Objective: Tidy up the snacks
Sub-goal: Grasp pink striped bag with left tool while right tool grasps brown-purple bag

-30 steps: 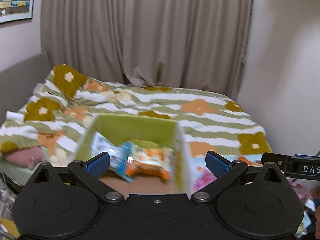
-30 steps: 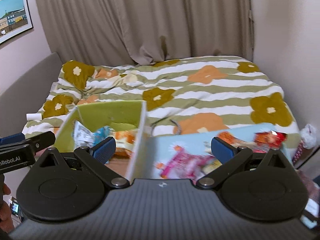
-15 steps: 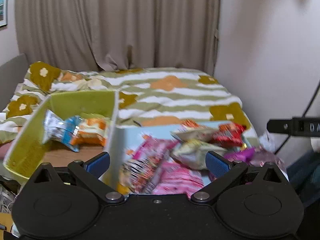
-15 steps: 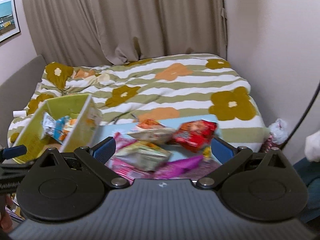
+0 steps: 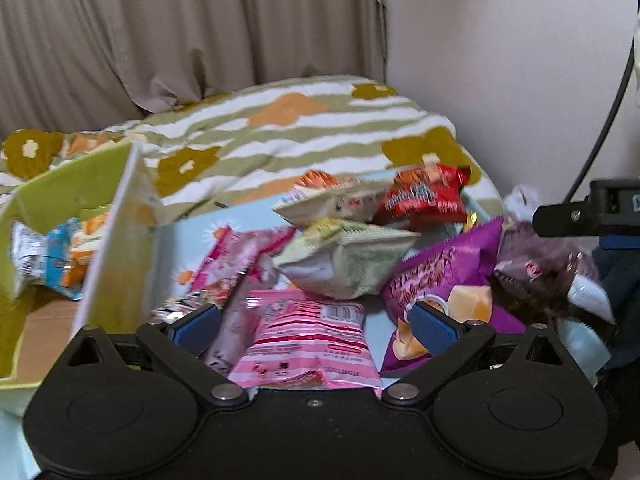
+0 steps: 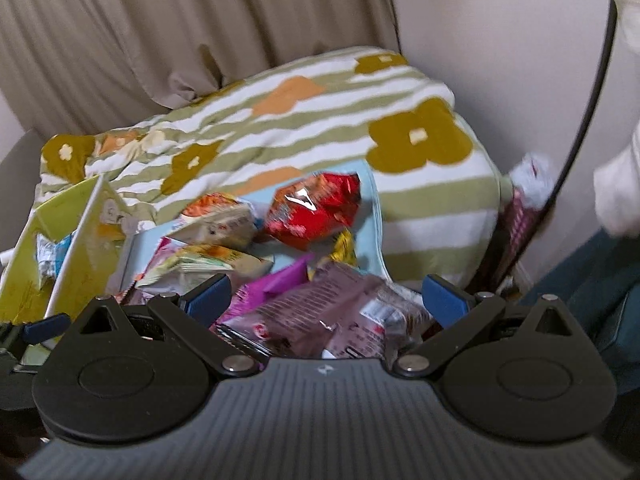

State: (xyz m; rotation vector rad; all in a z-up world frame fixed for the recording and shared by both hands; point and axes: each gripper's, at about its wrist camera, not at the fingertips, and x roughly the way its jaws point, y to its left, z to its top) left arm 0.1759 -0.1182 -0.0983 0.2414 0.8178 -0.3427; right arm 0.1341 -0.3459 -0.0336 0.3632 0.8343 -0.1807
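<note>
A pile of snack packs lies on a light blue tray (image 5: 188, 240): a pink striped pack (image 5: 304, 344), a pale green pack (image 5: 344, 264), a red pack (image 5: 424, 196), a purple pack (image 5: 444, 280) and a dark mauve pack (image 6: 320, 312). My left gripper (image 5: 314, 326) hovers open just above the pink striped pack. My right gripper (image 6: 326, 300) is open over the dark mauve pack. A green box (image 5: 68, 188) to the left holds a blue and orange pack (image 5: 60, 256).
A flowered, striped duvet (image 6: 320, 120) covers the bed behind the tray. Beige curtains (image 5: 180, 32) hang at the back and a pale wall (image 5: 500, 60) stands on the right. A black cable (image 6: 588, 108) runs down by the wall.
Both grippers have swung right, from the green box toward the snack pile, and come lower and closer to it. Both stay open with nothing held.
</note>
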